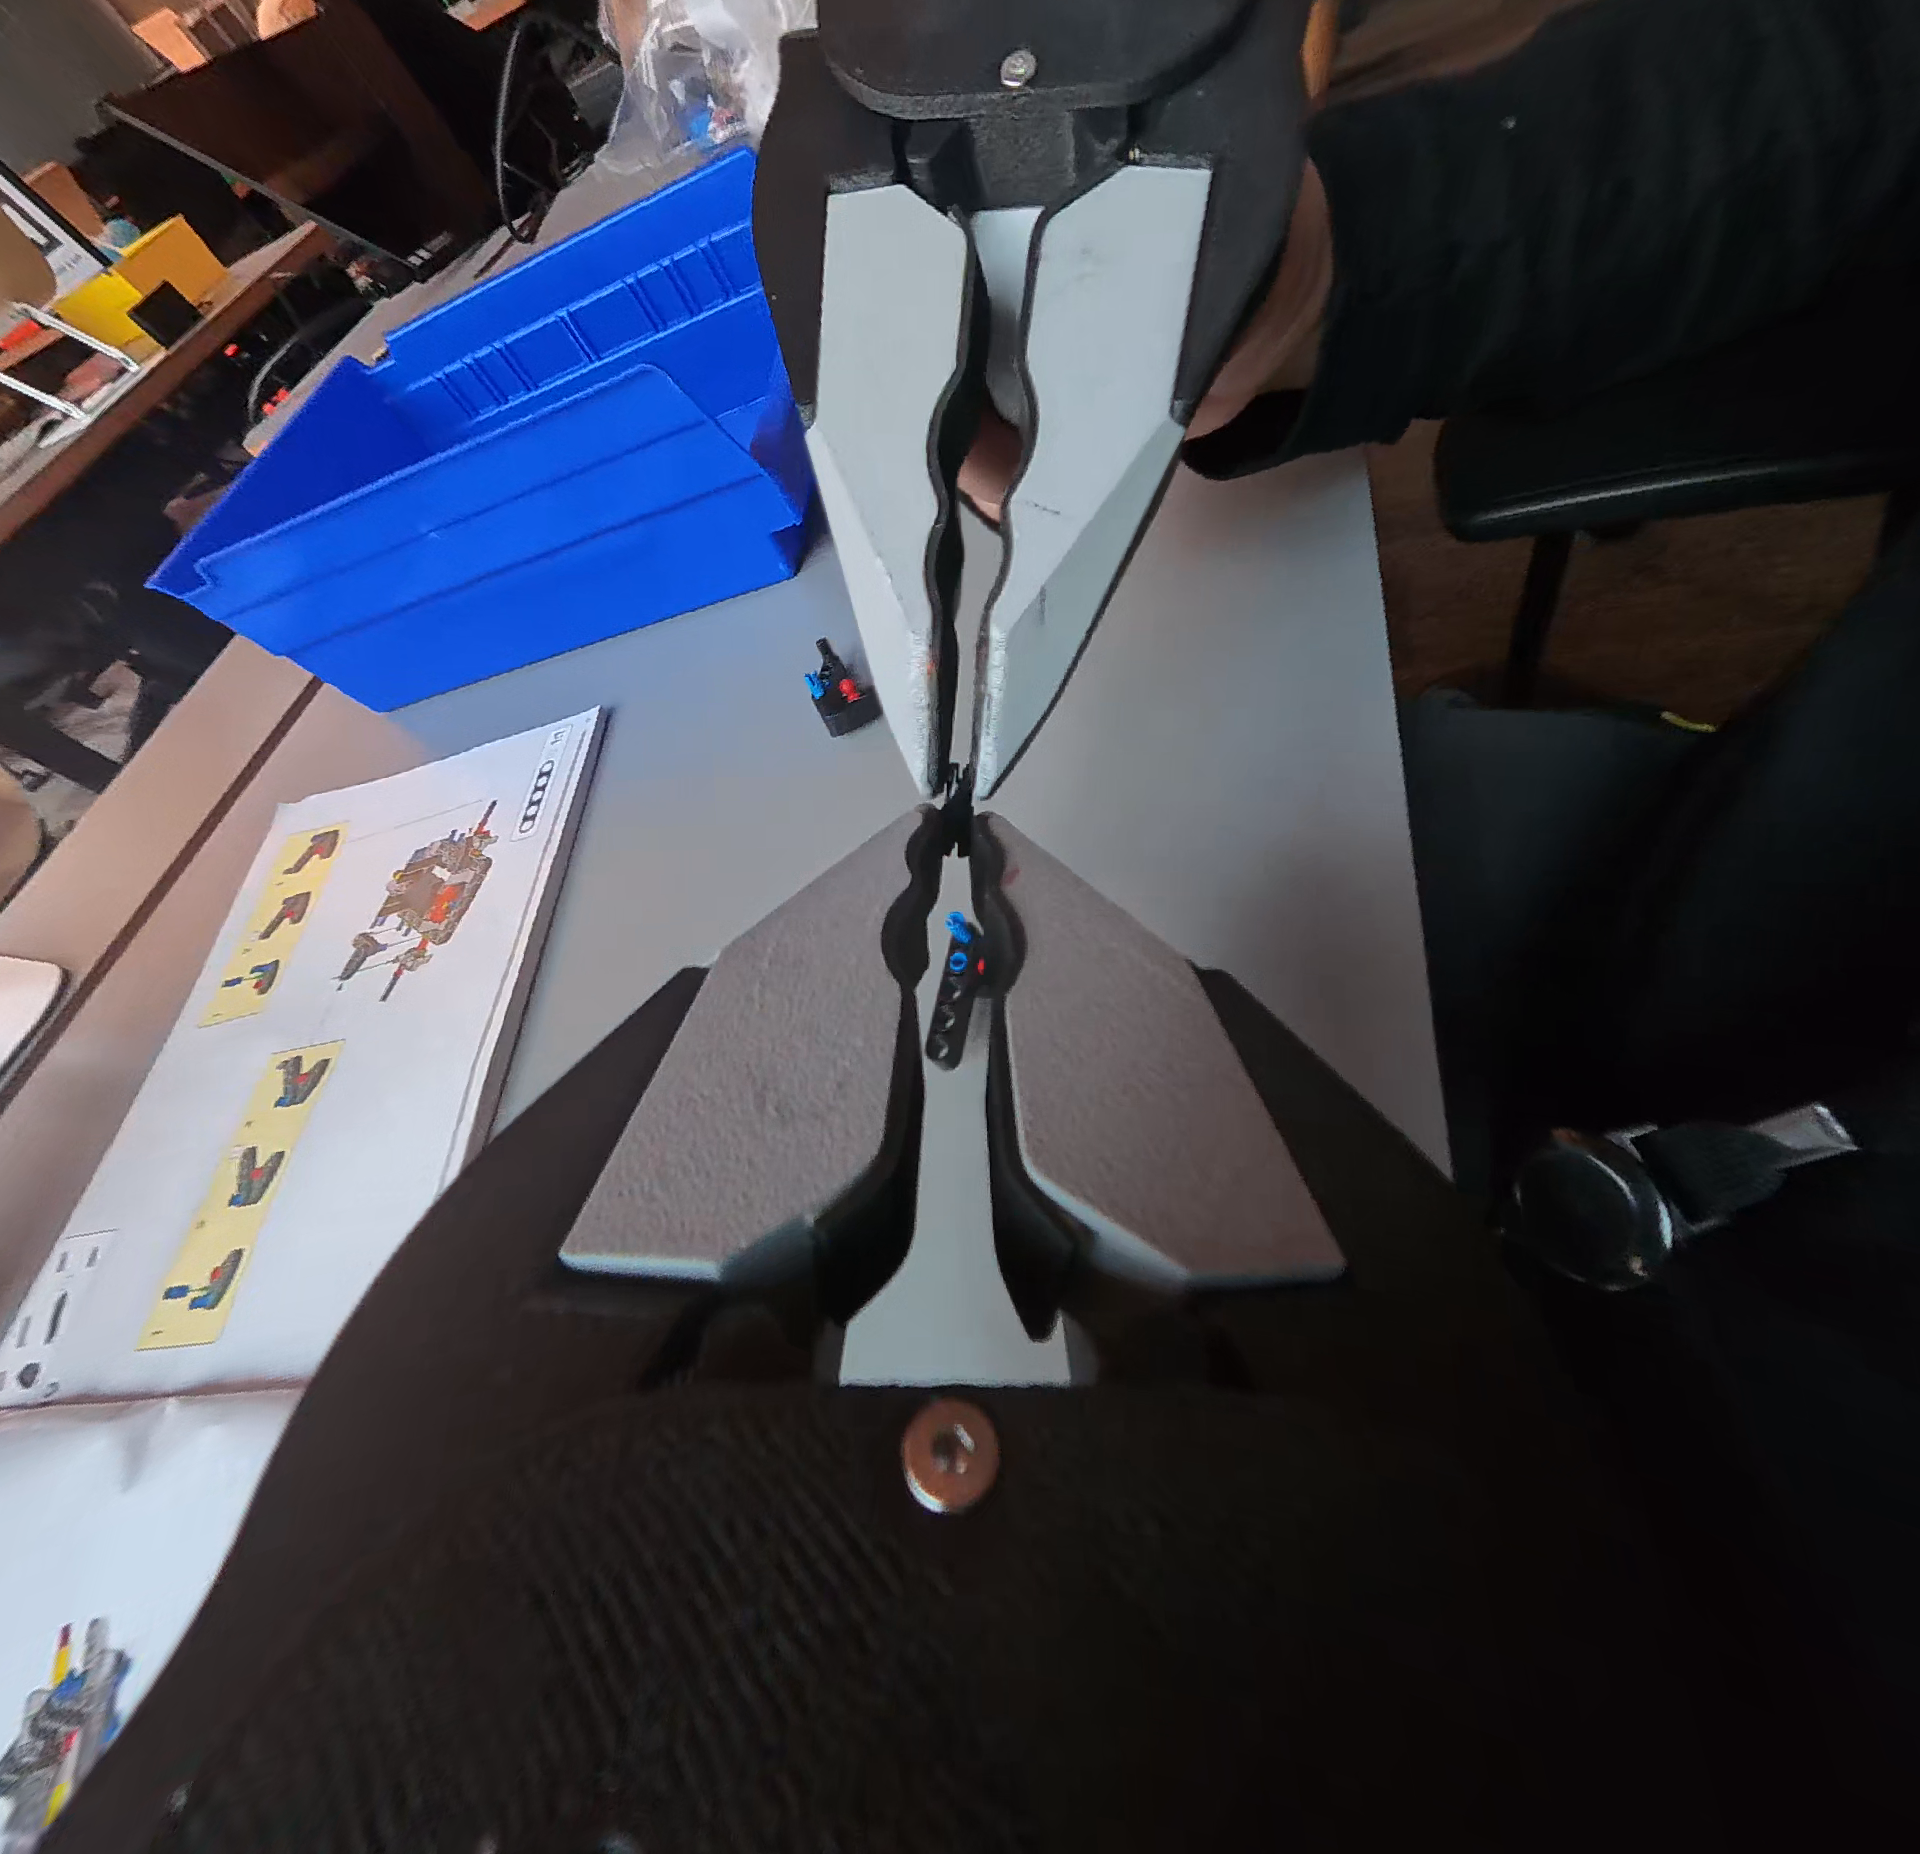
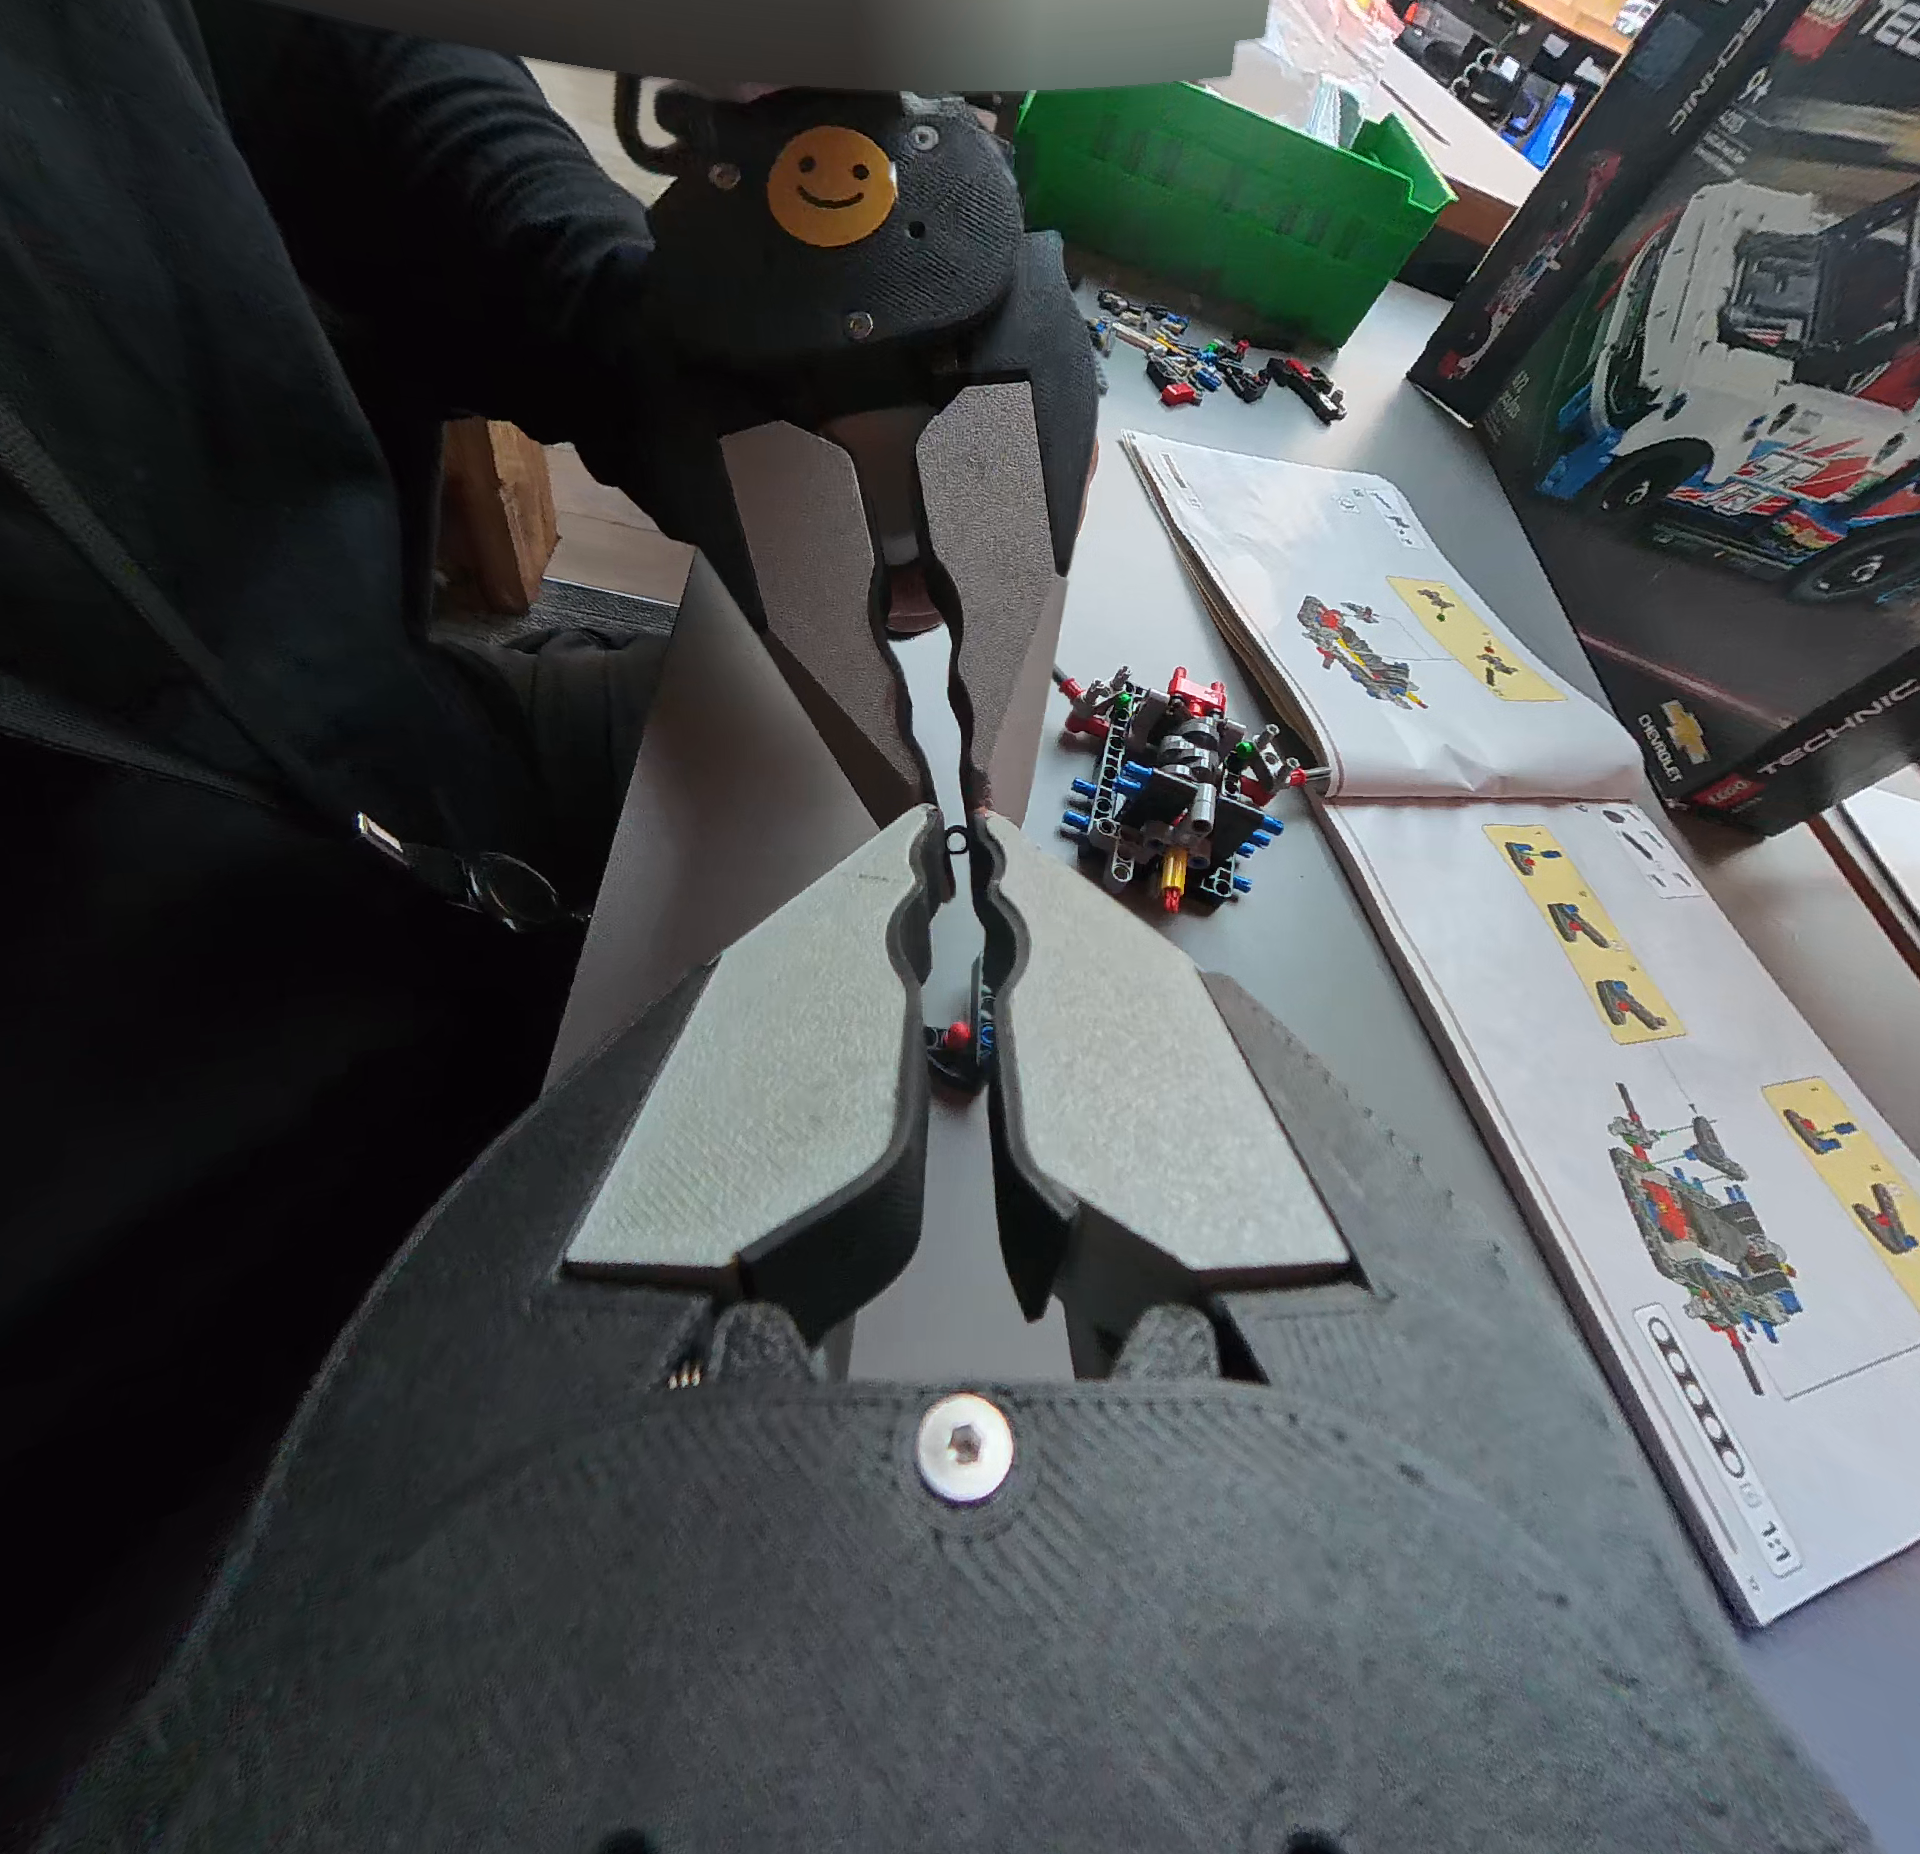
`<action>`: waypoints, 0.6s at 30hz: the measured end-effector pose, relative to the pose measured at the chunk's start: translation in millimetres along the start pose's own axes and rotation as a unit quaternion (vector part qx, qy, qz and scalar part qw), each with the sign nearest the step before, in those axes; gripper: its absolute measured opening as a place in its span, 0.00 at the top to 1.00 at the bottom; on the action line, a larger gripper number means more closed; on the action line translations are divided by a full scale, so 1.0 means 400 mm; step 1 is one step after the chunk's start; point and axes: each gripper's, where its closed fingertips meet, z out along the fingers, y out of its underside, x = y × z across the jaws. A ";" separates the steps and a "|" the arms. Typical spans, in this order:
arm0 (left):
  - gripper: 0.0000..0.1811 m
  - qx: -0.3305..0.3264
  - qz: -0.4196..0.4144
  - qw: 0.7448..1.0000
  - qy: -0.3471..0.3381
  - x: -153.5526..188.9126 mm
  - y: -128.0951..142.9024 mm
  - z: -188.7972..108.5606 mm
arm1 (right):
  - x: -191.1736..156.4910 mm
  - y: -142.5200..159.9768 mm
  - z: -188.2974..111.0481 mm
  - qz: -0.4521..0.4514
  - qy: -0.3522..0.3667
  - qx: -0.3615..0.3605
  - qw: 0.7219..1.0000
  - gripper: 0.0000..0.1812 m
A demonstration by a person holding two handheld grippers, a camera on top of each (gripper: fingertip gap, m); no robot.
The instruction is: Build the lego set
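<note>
Lego pieces are spread over a grey table (image 2: 1299,931). The 2 grippers meet tip to tip above it, both nearly closed on a small black piece (image 1: 954,802) pinched between them; it is too small to tell what kind of part it is. The left gripper (image 1: 951,828) fills the bottom of its own view, with the right gripper (image 1: 961,765) coming down from the top.

Beneath the tips lies a black beam with holes (image 1: 951,1015), carrying a blue pin and a red one, seen only through the gap between the left fingers. A second small black cluster (image 1: 844,698) with blue and red bits sits just beside the right gripper.

To one side stands a half-built chassis (image 2: 1174,786), grey and black with blue pins, touching the edge of an open instruction booklet (image 2: 1558,1025). Loose parts (image 2: 1216,360) lie near a green bin (image 2: 1226,204); the set's box (image 2: 1714,350) stands upright behind the booklet. A blue bin (image 1: 499,495) sits well apart.
</note>
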 end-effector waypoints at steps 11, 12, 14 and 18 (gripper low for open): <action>0.99 0.010 -0.028 0.999 0.026 0.008 0.006 0.003 | -0.005 0.003 -0.004 -0.013 -0.002 -0.005 1.000 0.99; 0.99 0.010 -0.028 0.999 0.026 0.007 0.006 0.003 | -0.005 0.002 -0.005 -0.011 -0.003 -0.003 1.000 0.99; 1.00 0.008 -0.028 0.999 0.025 0.005 0.008 0.003 | -0.003 -0.001 -0.008 -0.006 -0.003 0.001 1.000 0.99; 1.00 0.006 -0.023 0.999 0.024 0.005 0.011 0.000 | -0.006 -0.004 -0.009 -0.007 -0.008 0.009 1.000 0.99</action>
